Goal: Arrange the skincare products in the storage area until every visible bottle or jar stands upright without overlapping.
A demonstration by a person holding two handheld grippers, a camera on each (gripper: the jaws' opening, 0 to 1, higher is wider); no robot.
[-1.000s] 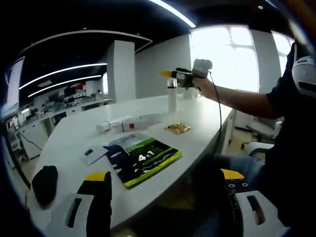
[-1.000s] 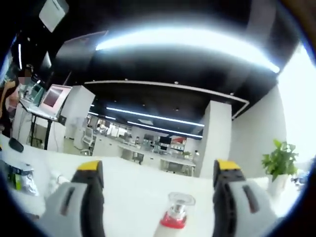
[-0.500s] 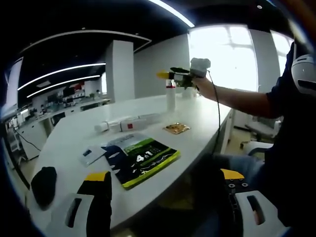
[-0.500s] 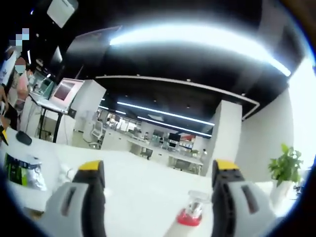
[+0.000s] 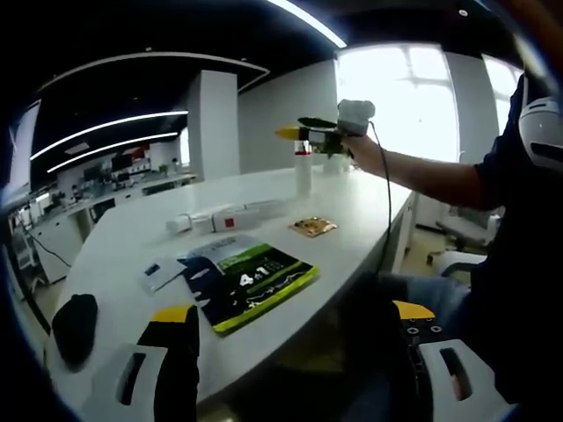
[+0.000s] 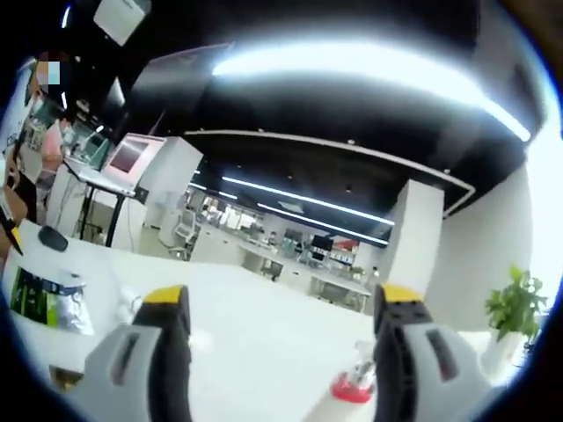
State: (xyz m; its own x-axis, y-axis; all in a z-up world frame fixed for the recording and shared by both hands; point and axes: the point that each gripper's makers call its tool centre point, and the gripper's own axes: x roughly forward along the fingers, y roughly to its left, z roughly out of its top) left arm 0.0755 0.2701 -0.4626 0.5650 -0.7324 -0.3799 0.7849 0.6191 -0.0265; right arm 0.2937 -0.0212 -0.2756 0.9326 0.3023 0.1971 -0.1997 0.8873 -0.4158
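A tall white bottle (image 5: 303, 174) with a red collar and clear cap stands upright at the far side of the white table (image 5: 132, 242). Two or three white tubes (image 5: 224, 217) lie flat near the table's middle. A person's hand holds my right gripper (image 5: 295, 131) just above the bottle's cap. In the right gripper view the bottle top (image 6: 355, 384) sits low between the jaws, close to the right one, and my right gripper (image 6: 281, 352) is open around it without touching. My left gripper (image 5: 295, 356) hangs open at the near table edge, holding nothing.
A dark green printed packet (image 5: 251, 278), a small white card (image 5: 160, 272), a gold sachet (image 5: 314, 227) and a black object (image 5: 74, 322) lie on the table. A potted plant (image 6: 515, 306) stands far right. The person sits along the table's right edge.
The right gripper has shifted slightly left over the upright bottle. In its own view the bottle top now lies lower and nearer the right jaw. The left gripper has barely moved.
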